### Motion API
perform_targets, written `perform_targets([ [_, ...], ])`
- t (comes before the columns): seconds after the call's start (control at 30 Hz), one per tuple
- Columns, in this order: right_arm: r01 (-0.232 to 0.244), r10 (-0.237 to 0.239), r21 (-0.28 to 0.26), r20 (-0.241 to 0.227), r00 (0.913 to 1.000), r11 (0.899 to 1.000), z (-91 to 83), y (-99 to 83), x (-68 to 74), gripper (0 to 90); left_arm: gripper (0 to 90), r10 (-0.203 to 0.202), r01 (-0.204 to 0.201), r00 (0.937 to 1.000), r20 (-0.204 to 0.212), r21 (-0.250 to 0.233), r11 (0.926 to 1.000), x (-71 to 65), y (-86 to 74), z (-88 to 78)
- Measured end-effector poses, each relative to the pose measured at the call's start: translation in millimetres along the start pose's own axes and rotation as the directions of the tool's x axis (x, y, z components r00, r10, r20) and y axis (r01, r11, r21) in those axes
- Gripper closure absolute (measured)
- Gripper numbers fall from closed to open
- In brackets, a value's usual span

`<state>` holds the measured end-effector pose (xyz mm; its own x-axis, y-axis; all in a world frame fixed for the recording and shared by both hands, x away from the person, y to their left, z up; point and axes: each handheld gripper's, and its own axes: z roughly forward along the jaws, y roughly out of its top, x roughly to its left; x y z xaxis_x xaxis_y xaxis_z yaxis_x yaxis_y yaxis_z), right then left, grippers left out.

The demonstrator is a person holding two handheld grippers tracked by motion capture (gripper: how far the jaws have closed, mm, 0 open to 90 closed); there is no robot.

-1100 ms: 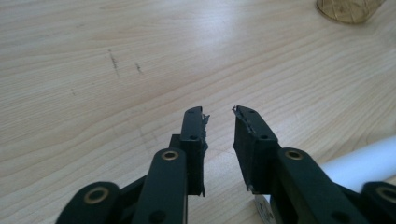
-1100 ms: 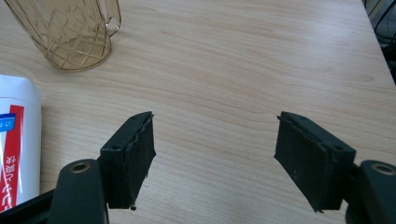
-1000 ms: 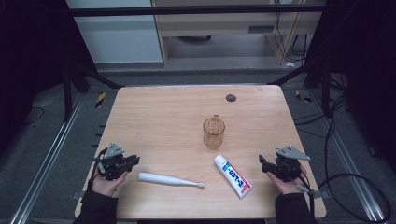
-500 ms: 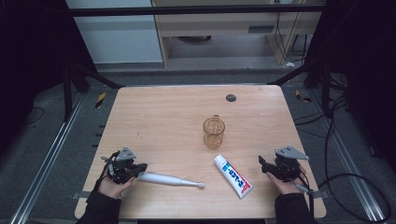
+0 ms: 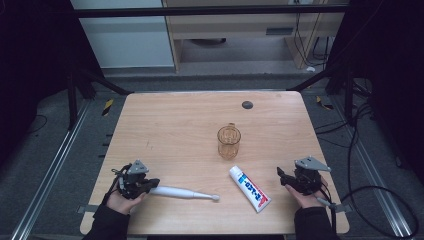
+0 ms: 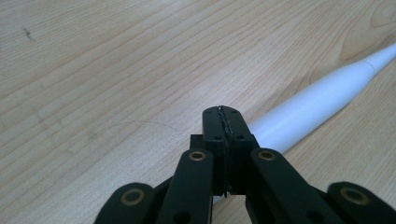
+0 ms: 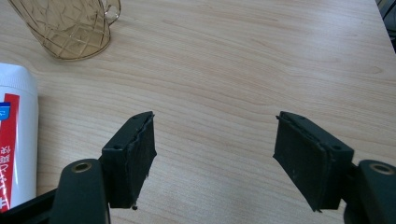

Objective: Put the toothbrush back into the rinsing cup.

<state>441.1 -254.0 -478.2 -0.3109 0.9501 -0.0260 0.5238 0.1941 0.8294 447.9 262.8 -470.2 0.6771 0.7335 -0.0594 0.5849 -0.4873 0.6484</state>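
Left gripper (image 6: 223, 122): near the table's (image 5: 175, 130) front-left corner; jaws have just been closing, now pressed together with nothing between; white electric toothbrush (image 6: 317, 105) lies just behind, its near end hidden by them.
Right gripper (image 7: 215, 154): front-right, jaws apart, empty.
Toothpaste tube (image 7: 14, 140): front centre, cut off by the frame.
Amber glass mug (image 7: 70, 25): mid-table, top cut off.

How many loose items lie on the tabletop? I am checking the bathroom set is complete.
3. The toothbrush lies front left at the left gripper, the toothpaste tube front centre-right, and the amber glass mug stands mid-table. Nothing looks hidden.
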Motion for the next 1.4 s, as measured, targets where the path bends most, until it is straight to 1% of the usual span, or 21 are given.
perform_targets([
  [0.17, -0.001, 0.001, -0.003, 0.001, 1.0, 1.0, -0.5, 0.2, -0.5, 28.9, 88.9, 0.002, -0.002, 1.0, -0.004, 0.003, 1.0, -2.0, -0.3, -0.4],
  [0.2, -0.002, 0.002, -0.003, 0.0, 1.0, 1.0, -0.6, 0.2, -0.6, 28.9, 88.9, -0.001, 0.001, 1.0, 0.001, 0.004, 1.0, -3.5, -0.3, -0.6],
  [0.43, -0.001, 0.001, -0.004, 0.003, 1.0, 1.0, -1.1, 0.3, -1.0, 28.9, 89.0, 0.005, -0.005, 1.0, 0.003, 0.01, 0.9999, -7.6, -1.4, -0.9],
  [0.93, -0.004, 0.004, 0.001, 0.0, 1.0, 1.0, -0.9, 0.1, -1.2, 28.9, 89.0, 0.014, -0.014, 0.9999, 0.009, 0.022, 0.9996, -11.8, -5.6, -2.4],
  [1.1, -0.004, 0.004, 0.002, 0.0, 1.0, 1.0, -0.9, 0.1, -1.0, 28.9, 89.0, 0.01, -0.01, 0.9999, 0.01, 0.023, 0.9997, -12.9, -6.5, -2.7],
  [1.4, -0.006, 0.006, 0.003, 0.0, 1.0, 1.0, -0.9, 0.0, -1.2, 28.9, 89.0, 0.018, -0.019, 0.9997, 0.017, 0.026, 0.9995, -17.9, -9.2, -4.7],
])
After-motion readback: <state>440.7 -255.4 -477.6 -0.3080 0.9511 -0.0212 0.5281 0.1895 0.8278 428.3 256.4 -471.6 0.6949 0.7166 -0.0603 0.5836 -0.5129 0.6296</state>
